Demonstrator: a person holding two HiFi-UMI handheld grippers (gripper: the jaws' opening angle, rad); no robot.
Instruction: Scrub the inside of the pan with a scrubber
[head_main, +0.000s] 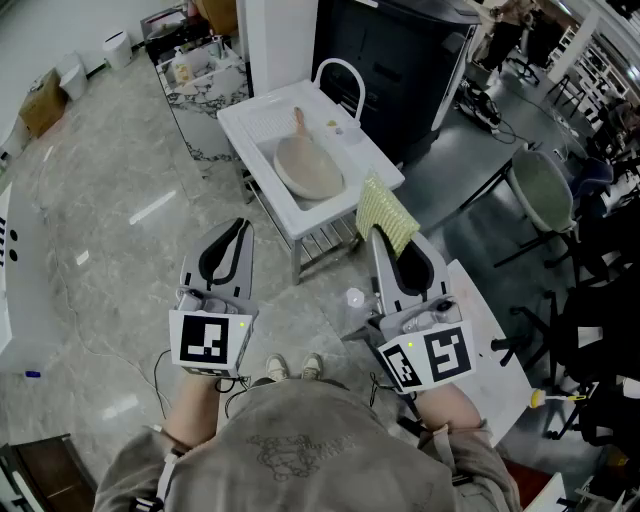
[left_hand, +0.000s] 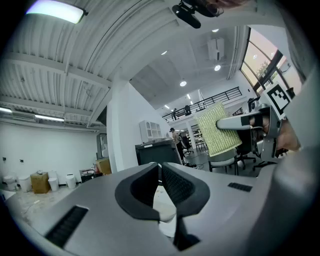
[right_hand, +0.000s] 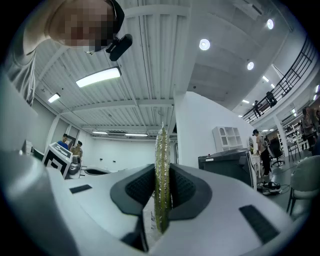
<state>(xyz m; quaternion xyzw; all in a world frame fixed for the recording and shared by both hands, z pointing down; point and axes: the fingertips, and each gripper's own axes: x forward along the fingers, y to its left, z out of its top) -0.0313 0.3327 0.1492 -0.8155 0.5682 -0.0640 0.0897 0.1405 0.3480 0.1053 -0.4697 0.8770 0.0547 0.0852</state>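
While the scrubber (head_main: 386, 212) is clamped between the jaws of the right gripper (head_main: 376, 238), the pan (head_main: 310, 168) is left lying in the basin of the white sink (head_main: 243, 122), well apart from both grippers. The pan is seen with its pale inside facing up and its handle pointing toward the far rim, near the arched tap (head_main: 341, 78).

In the right gripper view the scrubber is seen edge-on as a thin yellow-green strip standing upright between the two dark pads (right_hand: 186, 189). It is pinched at its lower part, and most of it sticks out past the jaw tips. In the head view the free end of the scrubber is seen overlapping the near right corner of the sink; whether it touches that corner cannot be told.

The jaws of the left gripper (head_main: 240, 228) are closed together, only a thin slit being seen between them, and nothing is held there. This gripper is held to the left of the right one, over the grey marbled floor (head_main: 110, 230), and is pointed the same way, toward the sink.
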